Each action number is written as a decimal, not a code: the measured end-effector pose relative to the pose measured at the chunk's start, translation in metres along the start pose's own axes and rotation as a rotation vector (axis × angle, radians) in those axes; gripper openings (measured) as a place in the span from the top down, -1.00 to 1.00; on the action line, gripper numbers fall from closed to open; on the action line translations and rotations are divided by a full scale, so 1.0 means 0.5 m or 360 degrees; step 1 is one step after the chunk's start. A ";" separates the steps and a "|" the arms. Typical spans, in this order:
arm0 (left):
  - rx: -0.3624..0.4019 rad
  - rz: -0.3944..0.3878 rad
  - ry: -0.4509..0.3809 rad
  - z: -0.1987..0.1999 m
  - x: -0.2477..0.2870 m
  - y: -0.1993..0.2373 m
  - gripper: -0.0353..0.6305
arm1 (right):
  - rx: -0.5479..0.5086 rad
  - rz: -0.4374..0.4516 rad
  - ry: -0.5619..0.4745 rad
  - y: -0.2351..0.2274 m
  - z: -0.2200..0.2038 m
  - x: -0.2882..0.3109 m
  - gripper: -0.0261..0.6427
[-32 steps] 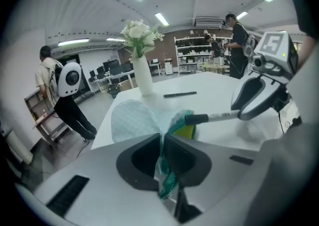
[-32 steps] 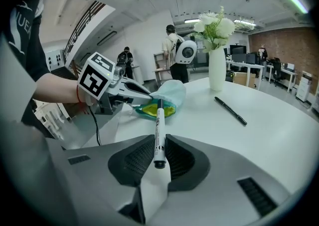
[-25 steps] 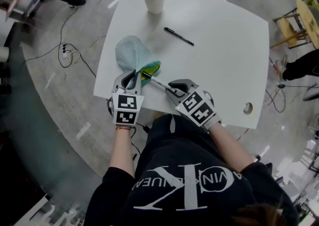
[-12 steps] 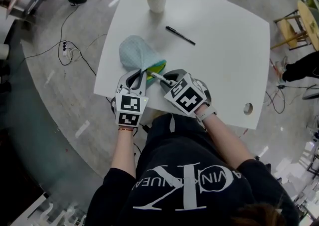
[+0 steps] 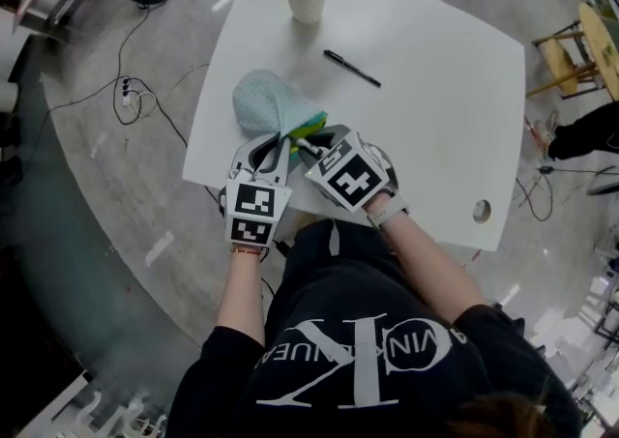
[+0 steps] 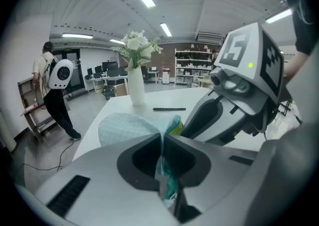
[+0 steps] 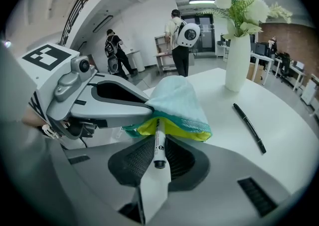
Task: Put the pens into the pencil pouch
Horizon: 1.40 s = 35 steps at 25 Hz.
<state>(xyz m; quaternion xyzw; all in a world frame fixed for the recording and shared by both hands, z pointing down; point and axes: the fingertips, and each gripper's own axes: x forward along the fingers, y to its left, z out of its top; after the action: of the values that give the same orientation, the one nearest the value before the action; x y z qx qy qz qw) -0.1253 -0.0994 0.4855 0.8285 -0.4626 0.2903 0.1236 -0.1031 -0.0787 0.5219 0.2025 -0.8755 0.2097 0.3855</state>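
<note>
Teal pouch [image 7: 177, 103] is pinched by left gripper [image 6: 162, 142]. White pen [image 7: 158, 135], tip in its mouth, is clamped by right gripper [image 7: 159, 150].

I have both grippers side by side over the table's [image 5: 435, 88] near edge, toward its near-left corner, each angled down and away from the body. My left gripper [image 5: 274, 150] has its jaws pinched together on a fold of the pouch [image 6: 124, 126] rim. My right gripper [image 5: 311, 147] sits just beside it, turned leftward so its jaws aim at the left one's tips. Those jaws clamp a pen [image 7: 158, 139] lengthwise, pads pressing on the barrel. My left forearm [image 5: 242, 291] runs nearly straight ahead. My right forearm [image 5: 435, 277] slants in from the right, with the wrist bent inward.
</note>
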 end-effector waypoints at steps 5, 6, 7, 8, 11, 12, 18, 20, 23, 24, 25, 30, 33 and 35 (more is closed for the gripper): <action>-0.0011 -0.0045 -0.0030 0.014 -0.005 -0.011 0.83 | 0.0016 -0.0007 -0.0020 -0.005 0.015 0.002 0.68; -0.0015 -0.0052 -0.0035 0.017 -0.006 -0.013 0.83 | 0.0022 -0.0009 -0.0024 -0.006 0.019 0.002 0.68; -0.0019 -0.0059 -0.0041 0.020 -0.006 -0.014 0.83 | 0.0027 -0.0010 -0.0029 -0.007 0.023 0.002 0.68; -0.0026 -0.0066 -0.0047 0.022 -0.007 -0.015 0.83 | 0.0032 -0.0010 -0.0034 -0.007 0.026 0.003 0.68; -0.0055 -0.0095 -0.0071 0.028 -0.007 -0.018 0.83 | 0.0051 -0.0009 -0.0058 -0.009 0.034 0.006 0.68; -0.0065 -0.0106 -0.0082 0.031 -0.008 -0.019 0.83 | 0.0058 -0.0009 -0.0067 -0.009 0.036 0.007 0.68; -0.0109 -0.0123 -0.0108 0.033 -0.011 -0.015 0.84 | 0.0068 -0.0015 -0.0146 -0.015 0.041 0.017 0.67; -0.0137 -0.0116 -0.0118 0.033 -0.010 -0.011 0.84 | 0.0056 -0.0013 -0.0180 -0.016 0.043 0.018 0.65; -0.0163 -0.0090 -0.0128 0.032 -0.009 -0.001 0.84 | 0.0041 0.0000 -0.0227 -0.016 0.045 0.010 0.60; -0.0169 -0.0082 -0.0129 0.032 -0.007 0.002 0.84 | 0.0031 0.0007 -0.0242 -0.015 0.046 0.006 0.59; -0.0176 -0.0075 -0.0131 0.032 -0.006 0.004 0.84 | 0.0021 0.0016 -0.0257 -0.015 0.046 0.000 0.57; -0.0201 -0.0030 -0.0119 0.029 0.003 0.018 0.84 | -0.0005 0.0022 -0.0291 -0.026 0.036 -0.029 0.53; -0.0216 -0.0009 -0.0109 0.028 0.010 0.024 0.84 | -0.0005 -0.0005 -0.0294 -0.049 0.028 -0.046 0.52; -0.0224 0.0003 -0.0103 0.027 0.013 0.027 0.84 | 0.0011 -0.0031 -0.0292 -0.069 0.020 -0.057 0.52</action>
<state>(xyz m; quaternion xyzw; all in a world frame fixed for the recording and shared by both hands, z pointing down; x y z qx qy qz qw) -0.1288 -0.1177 0.4776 0.8262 -0.4864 0.2304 0.1663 -0.0735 -0.1070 0.5014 0.2306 -0.9044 0.1894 0.3050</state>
